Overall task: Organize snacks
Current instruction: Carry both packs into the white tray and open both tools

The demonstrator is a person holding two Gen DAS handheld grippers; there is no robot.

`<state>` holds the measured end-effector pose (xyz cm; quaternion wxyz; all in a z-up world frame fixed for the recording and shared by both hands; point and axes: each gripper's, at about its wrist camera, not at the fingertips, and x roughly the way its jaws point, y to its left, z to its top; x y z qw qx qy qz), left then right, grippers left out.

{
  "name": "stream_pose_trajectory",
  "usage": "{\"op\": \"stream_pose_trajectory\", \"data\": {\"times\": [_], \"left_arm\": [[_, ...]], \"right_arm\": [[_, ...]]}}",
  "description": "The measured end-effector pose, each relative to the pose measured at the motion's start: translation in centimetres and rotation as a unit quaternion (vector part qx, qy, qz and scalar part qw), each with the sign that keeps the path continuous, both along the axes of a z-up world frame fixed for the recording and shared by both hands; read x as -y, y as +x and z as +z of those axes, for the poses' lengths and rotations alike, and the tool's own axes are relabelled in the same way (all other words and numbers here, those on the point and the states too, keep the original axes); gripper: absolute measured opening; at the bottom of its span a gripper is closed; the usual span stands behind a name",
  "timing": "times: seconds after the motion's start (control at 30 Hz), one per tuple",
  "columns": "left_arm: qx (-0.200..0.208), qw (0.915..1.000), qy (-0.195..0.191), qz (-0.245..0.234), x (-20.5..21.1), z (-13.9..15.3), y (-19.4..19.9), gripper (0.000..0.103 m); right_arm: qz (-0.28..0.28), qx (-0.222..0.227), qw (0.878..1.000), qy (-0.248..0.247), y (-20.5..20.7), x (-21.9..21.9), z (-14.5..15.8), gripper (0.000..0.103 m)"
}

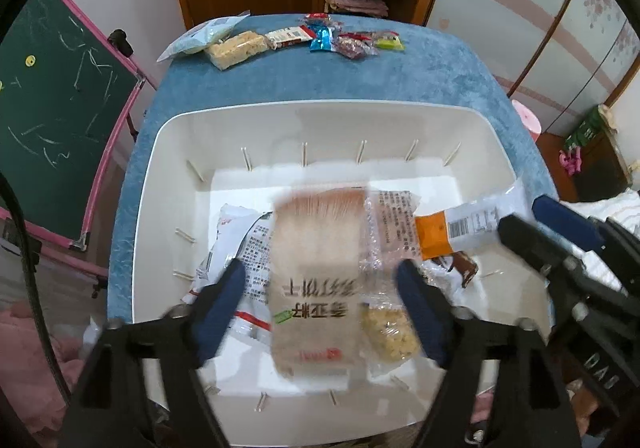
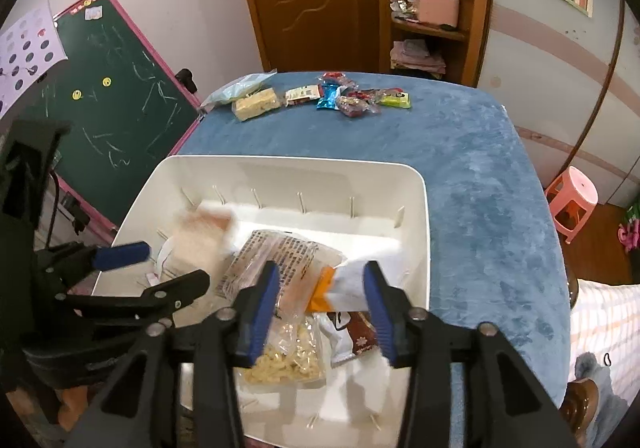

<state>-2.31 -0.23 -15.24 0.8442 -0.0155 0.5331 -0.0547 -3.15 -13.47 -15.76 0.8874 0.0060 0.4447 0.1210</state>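
Left gripper fingers spread, released, over a blurred tan pouch in the white bin. Right gripper fingers apart, gripping nothing, straddling an orange-white packet and clear corn-snack bag. Remaining snacks sit at 12 o'clock on the blue tablecloth.

snack packets in bin, loose snacks behind

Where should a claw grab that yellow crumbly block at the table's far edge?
Grip the yellow crumbly block across its short width, coming straight down from above. It lies flat on the blue tablecloth, long and narrow, though neighbouring packets crowd its ends.
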Motion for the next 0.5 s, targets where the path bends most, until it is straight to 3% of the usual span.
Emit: {"op": "stream_pose_trajectory", "data": {"times": [0.5], "left_arm": [[0.001,1.0,0.006,0.0,0.23,0.16,0.29,0.082]], "right_arm": [[-0.004,-0.004,1.0,0.002,0.45,0.39,-0.29,0.054]]}}
